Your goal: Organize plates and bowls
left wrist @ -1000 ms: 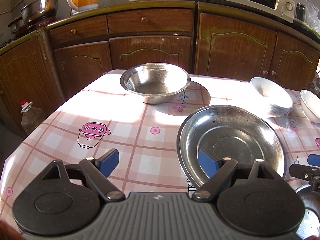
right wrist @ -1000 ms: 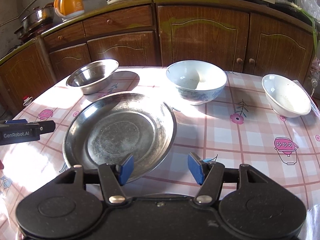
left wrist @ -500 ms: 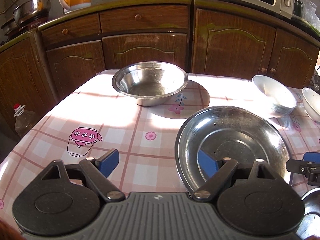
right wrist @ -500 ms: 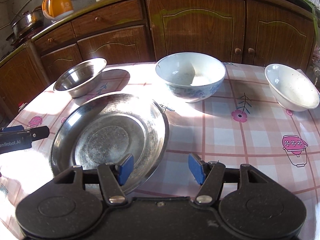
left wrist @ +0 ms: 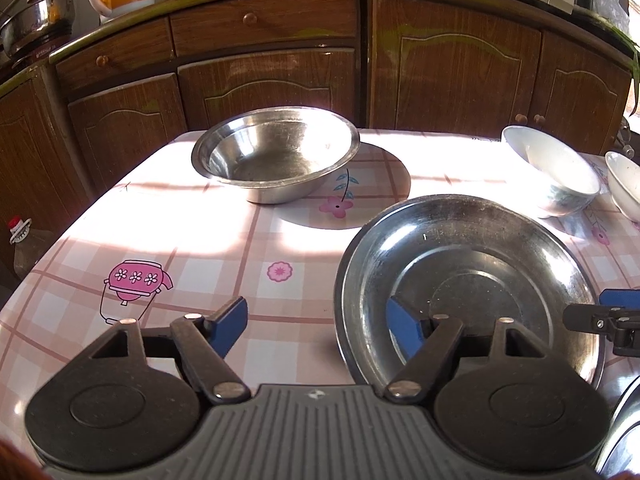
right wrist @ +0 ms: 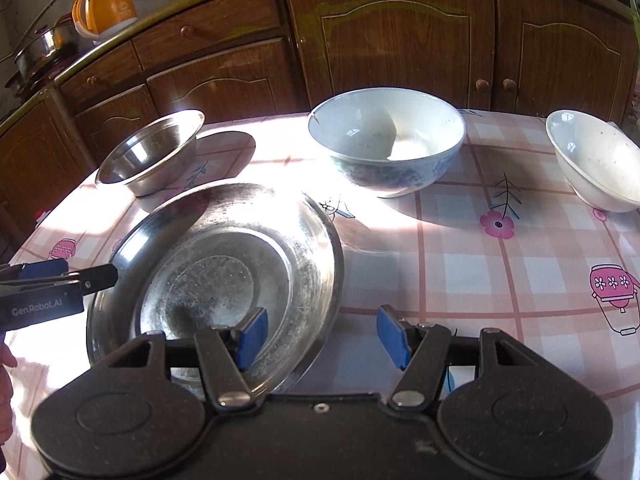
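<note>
Steel plate (left wrist: 468, 280) flat on the checked tablecloth (left wrist: 224, 240), straddled at its near rim by both grippers, nothing gripped.

Left gripper (left wrist: 320, 322) spread wide, its right pad over the plate's near-left rim; right gripper (right wrist: 322, 334) likewise spread, its left pad over the plate's near-right rim. Likely light, stiff and slick, so best pinched at the thin raised rim, one pad inside, one under the lip. Beyond the plate to the left, a steel bowl (left wrist: 276, 154); beyond it to the right, a patterned ceramic bowl (right wrist: 386, 140), and farther right a white bowl (right wrist: 598, 160). Ceramics probably heavier and chippable: take by the wall near the rim, set down softly.
</note>
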Demonstrator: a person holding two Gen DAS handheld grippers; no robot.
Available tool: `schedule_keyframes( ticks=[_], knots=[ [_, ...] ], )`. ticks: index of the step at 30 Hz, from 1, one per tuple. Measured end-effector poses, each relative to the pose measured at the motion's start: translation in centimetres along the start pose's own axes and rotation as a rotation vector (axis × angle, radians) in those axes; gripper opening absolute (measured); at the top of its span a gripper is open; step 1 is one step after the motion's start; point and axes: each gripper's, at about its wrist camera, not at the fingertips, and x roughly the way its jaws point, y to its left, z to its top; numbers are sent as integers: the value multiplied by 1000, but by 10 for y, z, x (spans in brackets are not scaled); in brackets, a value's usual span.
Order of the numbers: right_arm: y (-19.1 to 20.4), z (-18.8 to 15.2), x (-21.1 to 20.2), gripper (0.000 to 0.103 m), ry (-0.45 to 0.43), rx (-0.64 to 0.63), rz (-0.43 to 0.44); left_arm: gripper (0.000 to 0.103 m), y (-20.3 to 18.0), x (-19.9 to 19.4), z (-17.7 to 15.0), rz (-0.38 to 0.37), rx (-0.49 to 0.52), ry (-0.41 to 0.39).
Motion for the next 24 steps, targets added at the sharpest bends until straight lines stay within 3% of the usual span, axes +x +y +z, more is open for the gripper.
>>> schedule_keyframes(
  ticks=[4, 5, 8, 12, 24],
  knots=[
    [-2, 1, 4, 71, -1, 22, 18, 49, -1, 15, -3, -42, 0, 44],
    [-2, 1, 5, 64, -2, 23, 18, 39, 1, 19, -5, -70, -15, 62],
    [0, 0, 6, 28, -5, 20, 28, 22, 2, 18, -5, -115, -28, 54],
    [-2, -2, 6, 19, -13, 28, 10, 21, -5, 11, -4, -90, 2, 35],
    [-1, 1, -27, 19, -90, -6, -8, 19, -14, -22, 5, -84, 15, -38]
  ],
)
